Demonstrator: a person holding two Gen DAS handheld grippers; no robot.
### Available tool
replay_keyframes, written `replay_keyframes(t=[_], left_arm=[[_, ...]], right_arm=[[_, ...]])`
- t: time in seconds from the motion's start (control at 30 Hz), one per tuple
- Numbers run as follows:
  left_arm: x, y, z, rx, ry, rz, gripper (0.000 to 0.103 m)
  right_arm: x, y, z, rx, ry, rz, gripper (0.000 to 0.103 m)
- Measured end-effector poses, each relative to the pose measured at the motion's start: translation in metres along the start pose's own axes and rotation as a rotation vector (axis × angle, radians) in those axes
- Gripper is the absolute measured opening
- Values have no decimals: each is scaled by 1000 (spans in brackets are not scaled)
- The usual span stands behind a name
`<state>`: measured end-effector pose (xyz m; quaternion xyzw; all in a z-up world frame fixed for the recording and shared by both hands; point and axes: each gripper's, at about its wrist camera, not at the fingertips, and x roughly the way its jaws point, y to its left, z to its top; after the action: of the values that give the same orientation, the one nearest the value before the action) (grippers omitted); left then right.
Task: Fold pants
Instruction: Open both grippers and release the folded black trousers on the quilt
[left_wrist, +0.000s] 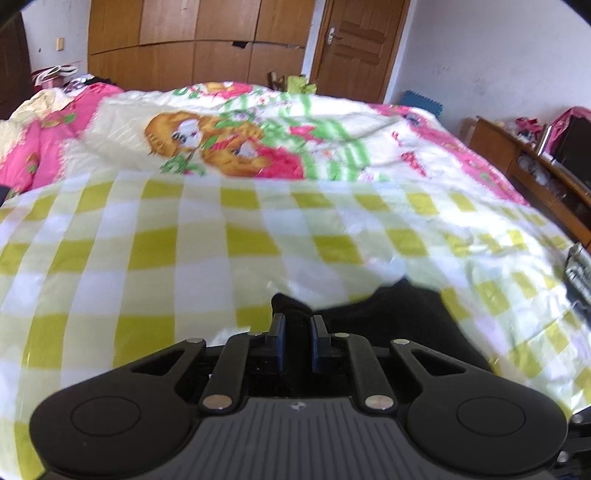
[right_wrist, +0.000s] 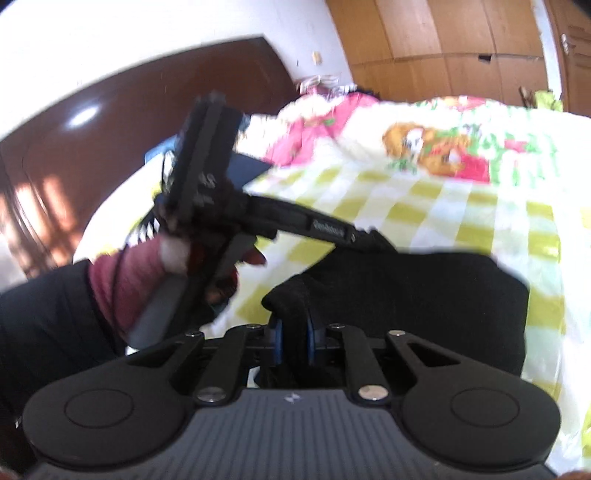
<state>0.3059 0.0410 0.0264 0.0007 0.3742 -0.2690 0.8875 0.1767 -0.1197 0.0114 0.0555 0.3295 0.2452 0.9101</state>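
The black pants (left_wrist: 399, 317) lie on the yellow-and-white checked sheet (left_wrist: 184, 251) of the bed. In the left wrist view my left gripper (left_wrist: 298, 325) is shut on a fold of the black fabric, which bunches between its fingers. In the right wrist view my right gripper (right_wrist: 294, 332) is shut on another edge of the pants (right_wrist: 424, 291), lifted a little off the sheet (right_wrist: 461, 218). The left gripper (right_wrist: 364, 236) also shows there, held by a hand in a red sleeve, its tip at the pants' far edge.
A cartoon-print quilt (left_wrist: 229, 136) covers the far half of the bed. A wooden side cabinet (left_wrist: 535, 173) stands to the right. A dark wooden headboard (right_wrist: 110, 129) is at the left in the right wrist view. Wardrobe and door stand behind.
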Motion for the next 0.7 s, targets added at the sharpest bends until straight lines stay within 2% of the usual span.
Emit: replay_keyframes(t=[0.1,0.2,0.27,0.3,0.37,0.4,0.53,0.57,0.6,0.7], left_arm=[[-6,-4,16,31,-57,-21,27],[-1,7,16,24,-75,-7,27],[17,23,0,18,-10,44,26],[25,30,-13,16,20,84,26],[29,43,-38,21,54,119,26],[24,46,-45,25,52,134,26],[-11,49,-48,10,-21,167,26],[-20,45,-47,22,-50,181,26],[-28,40,-44,33,-79,180,26],[-42,14,-44,76,-144,187,27]], right_arm=[[-5,10,15,-12,-75,-20,13],[29,23,14,-33,-82,-38,13],[77,37,4,-85,3,-63,16],[98,42,-7,-112,58,-47,17],[123,46,-33,-144,144,-32,19],[120,46,-40,-149,132,-18,20],[74,41,-29,-111,70,37,41],[59,38,-26,-101,47,47,43],[45,36,-24,-100,24,46,44],[20,26,-36,-107,-26,-43,46]])
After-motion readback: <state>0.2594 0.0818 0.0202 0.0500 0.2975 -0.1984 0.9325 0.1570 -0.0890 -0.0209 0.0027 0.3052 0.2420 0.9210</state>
